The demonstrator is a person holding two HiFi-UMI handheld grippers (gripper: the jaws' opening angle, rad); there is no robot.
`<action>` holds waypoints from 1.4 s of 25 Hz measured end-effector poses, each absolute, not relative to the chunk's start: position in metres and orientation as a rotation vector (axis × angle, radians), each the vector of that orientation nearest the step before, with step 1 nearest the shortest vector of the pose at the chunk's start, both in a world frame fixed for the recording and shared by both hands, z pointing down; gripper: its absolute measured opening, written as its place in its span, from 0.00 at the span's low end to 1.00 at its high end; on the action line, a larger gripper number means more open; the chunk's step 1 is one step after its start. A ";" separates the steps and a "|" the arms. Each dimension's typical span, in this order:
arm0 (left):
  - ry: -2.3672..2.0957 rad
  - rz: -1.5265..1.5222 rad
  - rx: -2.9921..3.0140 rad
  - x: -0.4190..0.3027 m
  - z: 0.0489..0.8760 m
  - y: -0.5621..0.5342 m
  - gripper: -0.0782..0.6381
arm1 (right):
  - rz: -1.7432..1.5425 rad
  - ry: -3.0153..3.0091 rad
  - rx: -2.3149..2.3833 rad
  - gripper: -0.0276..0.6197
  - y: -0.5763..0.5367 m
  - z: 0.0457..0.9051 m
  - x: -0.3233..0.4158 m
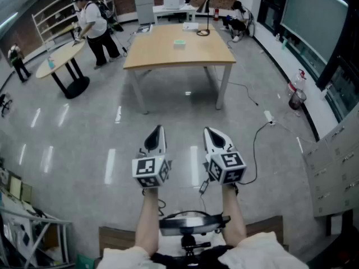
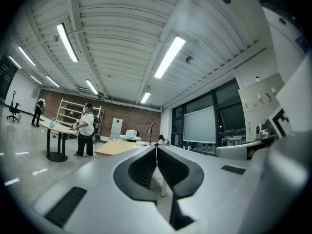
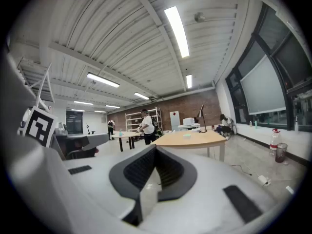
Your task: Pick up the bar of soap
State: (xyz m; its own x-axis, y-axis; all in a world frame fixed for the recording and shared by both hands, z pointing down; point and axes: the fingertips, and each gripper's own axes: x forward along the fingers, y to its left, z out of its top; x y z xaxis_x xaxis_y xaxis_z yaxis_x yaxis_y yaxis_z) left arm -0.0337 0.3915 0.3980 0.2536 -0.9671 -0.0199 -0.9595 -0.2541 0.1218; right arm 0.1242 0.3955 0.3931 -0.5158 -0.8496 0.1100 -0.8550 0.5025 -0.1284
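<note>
A small pale-green bar of soap (image 1: 179,42) lies on the wooden table (image 1: 151,52) far ahead of me; in the right gripper view the soap (image 3: 187,135) is a tiny speck on that table (image 3: 200,140). Both grippers are held side by side over the bare floor, well short of the table. My left gripper (image 1: 159,129) points forward with its jaws pressed together and nothing between them, as the left gripper view (image 2: 156,146) also shows. My right gripper (image 1: 208,130) is likewise shut and empty, with its tip (image 3: 155,146) aimed toward the table.
A desk lamp (image 1: 205,15) and papers sit at the table's far end. A person in a white shirt (image 1: 92,24) stands by a round table (image 1: 59,58) at the left. Cables (image 1: 255,144) trail on the floor at the right, near grey lockers (image 1: 336,167).
</note>
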 end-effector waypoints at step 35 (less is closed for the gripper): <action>-1.921 -0.129 2.279 -0.037 0.442 0.300 0.13 | 0.309 -2.723 1.424 0.05 0.293 0.436 0.122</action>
